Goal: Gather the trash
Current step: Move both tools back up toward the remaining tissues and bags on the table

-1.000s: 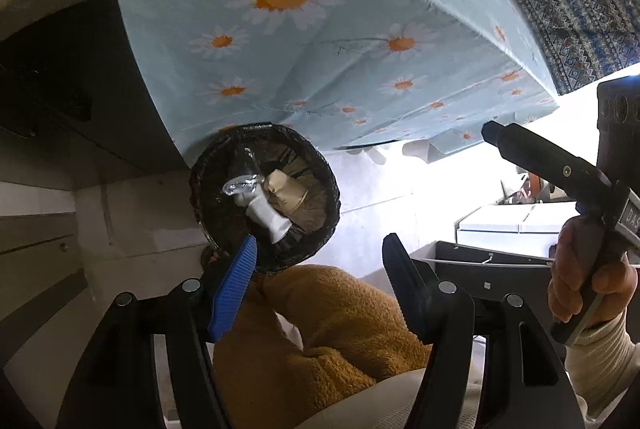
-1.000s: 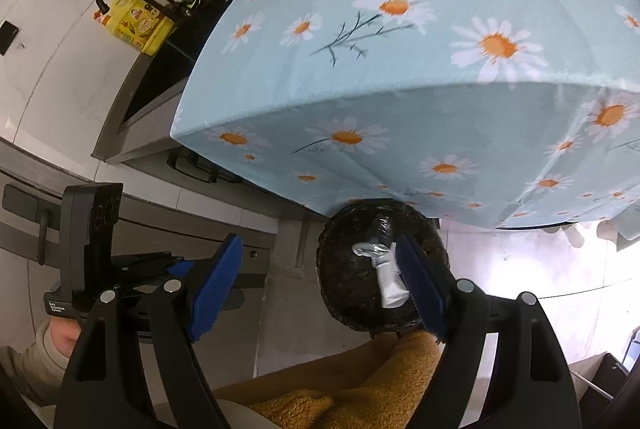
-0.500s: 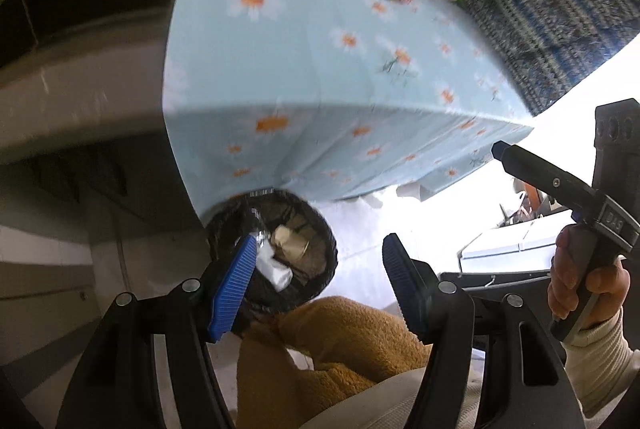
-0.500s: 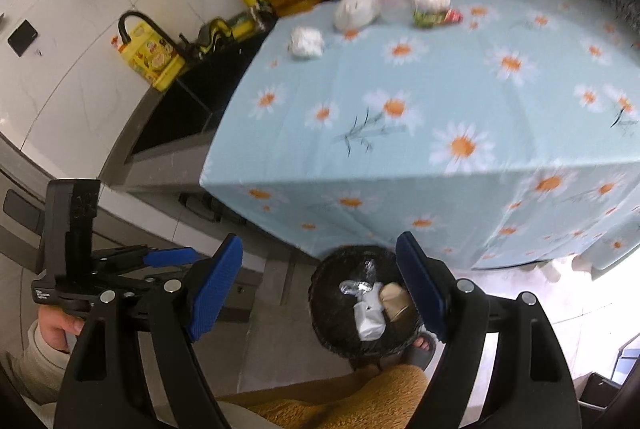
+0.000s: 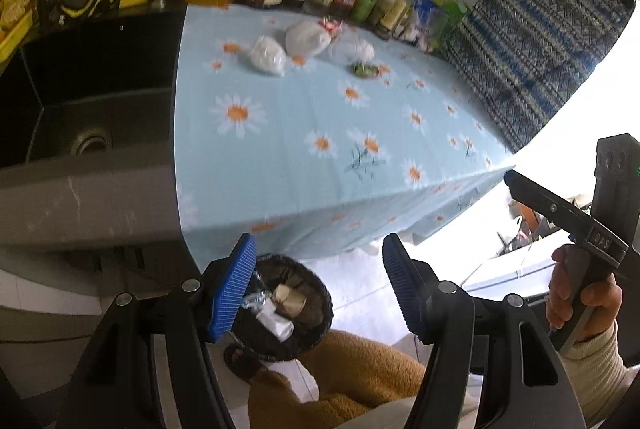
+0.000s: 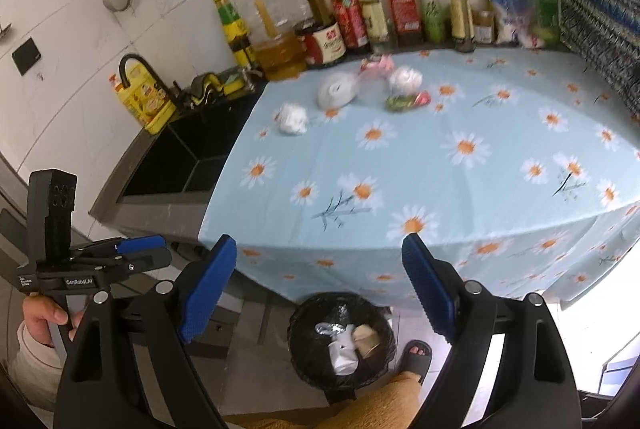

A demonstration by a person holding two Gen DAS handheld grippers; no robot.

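Trash partly collected: wrappers and a cup already in bin on floor below bench. White wads and wrapper left near bottles. Left claw, right claw wide apart, empty.

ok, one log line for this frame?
left gripper open, empty | right gripper open, empty | bin on floor, holds trash | wads and wrapper on cloth

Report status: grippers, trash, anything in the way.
Left gripper and right gripper both open, empty. Bin on floor holds some trash; crumpled wads and a wrapper remain on the tablecloth. Nothing in the way.
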